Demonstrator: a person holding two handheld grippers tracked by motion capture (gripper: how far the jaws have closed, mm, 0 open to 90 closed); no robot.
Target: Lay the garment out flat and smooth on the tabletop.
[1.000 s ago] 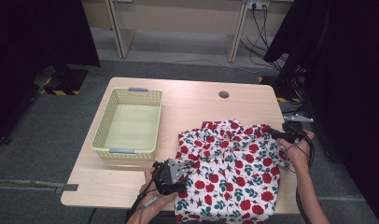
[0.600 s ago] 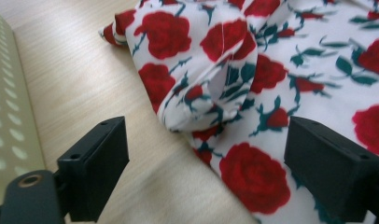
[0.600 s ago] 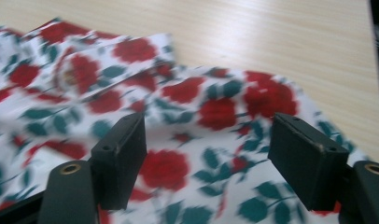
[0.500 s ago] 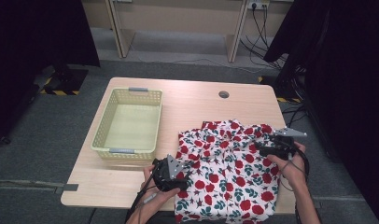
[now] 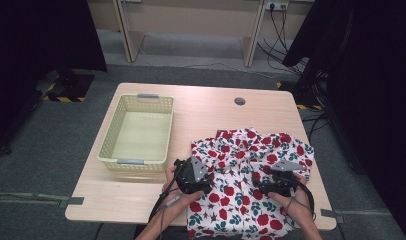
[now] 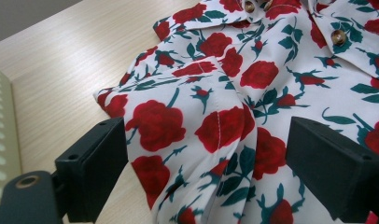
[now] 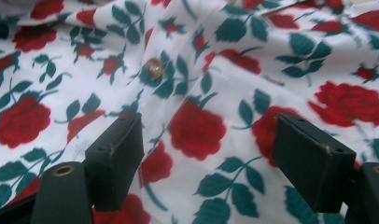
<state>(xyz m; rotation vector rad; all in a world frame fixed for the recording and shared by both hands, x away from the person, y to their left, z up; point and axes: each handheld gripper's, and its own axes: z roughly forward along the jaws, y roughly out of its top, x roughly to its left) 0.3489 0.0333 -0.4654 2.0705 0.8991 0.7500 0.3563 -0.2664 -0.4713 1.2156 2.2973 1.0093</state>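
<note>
While both your grippers — left gripper, right gripper — hover unclenched over the white rose-print button shirt on the table's near right, a shallow pinch could grab only one layer.

white shirt printed with red roses and green leaves, perhaps brass-toned buttons; pale yellow-green basket.

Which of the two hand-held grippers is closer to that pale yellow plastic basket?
Left. The left gripper sits just right of the pale yellow plastic basket, over the rose-print shirt's edge; the right gripper is farther right.
</note>
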